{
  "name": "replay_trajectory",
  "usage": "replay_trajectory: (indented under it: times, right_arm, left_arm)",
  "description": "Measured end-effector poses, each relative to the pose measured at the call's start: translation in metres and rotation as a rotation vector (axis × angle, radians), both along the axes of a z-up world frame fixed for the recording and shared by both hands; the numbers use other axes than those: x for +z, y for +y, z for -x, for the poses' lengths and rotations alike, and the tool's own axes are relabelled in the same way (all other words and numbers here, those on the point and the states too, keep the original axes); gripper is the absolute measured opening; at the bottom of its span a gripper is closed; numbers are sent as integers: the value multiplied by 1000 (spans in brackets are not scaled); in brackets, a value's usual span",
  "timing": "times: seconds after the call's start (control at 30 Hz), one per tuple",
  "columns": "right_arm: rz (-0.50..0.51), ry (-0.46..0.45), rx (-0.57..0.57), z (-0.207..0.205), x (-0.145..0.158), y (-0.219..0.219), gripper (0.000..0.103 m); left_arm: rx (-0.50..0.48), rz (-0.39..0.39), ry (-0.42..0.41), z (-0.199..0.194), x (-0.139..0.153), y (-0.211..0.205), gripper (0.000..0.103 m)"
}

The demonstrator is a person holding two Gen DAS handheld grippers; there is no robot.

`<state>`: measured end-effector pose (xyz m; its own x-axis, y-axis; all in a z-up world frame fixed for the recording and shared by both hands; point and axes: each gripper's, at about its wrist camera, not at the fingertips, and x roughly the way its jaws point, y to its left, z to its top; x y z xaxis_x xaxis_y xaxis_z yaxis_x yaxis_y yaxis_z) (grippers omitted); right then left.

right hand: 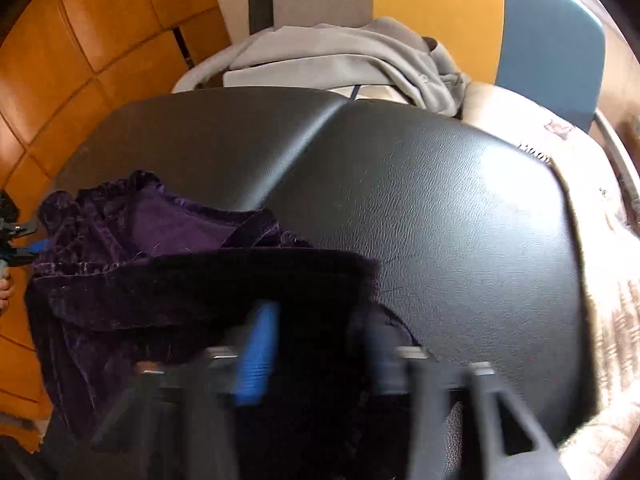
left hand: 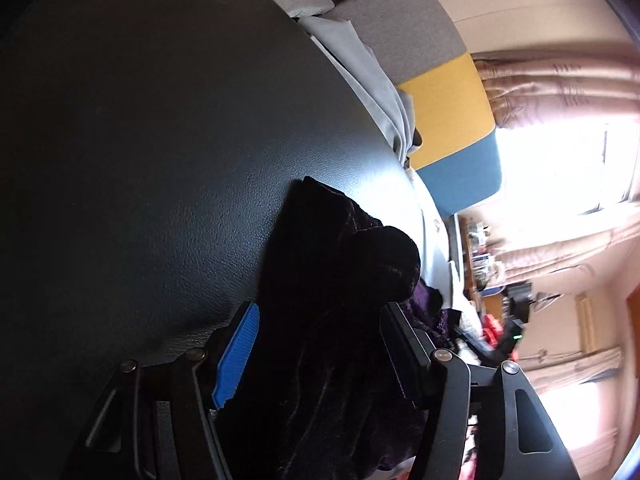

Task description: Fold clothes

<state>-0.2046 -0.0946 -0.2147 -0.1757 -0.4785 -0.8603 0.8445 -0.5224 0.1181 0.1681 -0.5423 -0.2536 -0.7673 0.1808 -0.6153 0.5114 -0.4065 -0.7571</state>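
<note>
A dark purple velvet garment (right hand: 160,272) lies crumpled on a black leather-like surface (right hand: 440,220), at its near left part. In the right wrist view my right gripper (right hand: 320,360) reaches into the garment's near fold. Its fingers are smeared by blur, with dark cloth between them, and it reads as shut on that cloth. In the left wrist view the same garment (left hand: 328,280) bunches up between the fingers of my left gripper (left hand: 320,344). Those jaws stand wide, and the blue pad (left hand: 236,360) shows bare beside the cloth. The left gripper (right hand: 24,240) also shows at the garment's far left end.
A pale grey garment (right hand: 340,52) is heaped at the far edge of the black surface (left hand: 160,160). Behind it stand grey, yellow (right hand: 436,4) and blue panels. Orange floor tiles (right hand: 80,40) lie to the left, patterned fabric (right hand: 608,280) to the right. A hand (right hand: 4,288) shows at the left edge.
</note>
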Motion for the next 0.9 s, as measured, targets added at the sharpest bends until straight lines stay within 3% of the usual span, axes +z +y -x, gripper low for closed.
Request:
replay_trajectory:
  times: [0.1, 0.2, 0.27, 0.37, 0.5, 0.57, 0.6, 0.63, 0.7, 0.77, 0.83, 0.9]
  right_arm:
    - [82, 65, -97, -1, 19, 16, 3]
    - [51, 57, -264, 20, 1, 36, 6]
    - [25, 26, -313, 26, -16, 43, 6]
    - [68, 9, -335, 26, -19, 46, 12]
    - [96, -5, -346, 23, -20, 46, 19]
    - [101, 5, -343, 20, -19, 46, 20]
    - [108, 6, -344, 19, -19, 46, 20]
    - [114, 9, -345, 19, -19, 47, 20]
    - [121, 22, -343, 17, -18, 49, 21]
    - [123, 41, -340, 14, -19, 49, 23]
    - [123, 58, -338, 11, -21, 49, 24]
    - [133, 62, -339, 11, -22, 50, 24]
  left_arm:
    - [-34, 92, -47, -3, 8, 2, 64]
    - [-96, 213, -118, 1, 15, 5, 64]
    - [-164, 337, -176, 10, 23, 14, 64]
    - [-263, 484, -193, 29, 36, 31, 64]
    - [-450, 756, -239, 70, 44, 60, 63]
    - [-583, 748, -232, 91, 39, 66, 61]
    - [-620, 684, -205, 100, 39, 67, 58]
    - [-649, 564, -155, 109, 39, 61, 57]
    - [-655, 457, -73, 119, 47, 57, 45]
    - [-606, 355, 10, 127, 53, 45, 30]
    - [-557, 254, 92, 136, 60, 33, 28]
    - [-439, 158, 132, 145, 54, 15, 28]
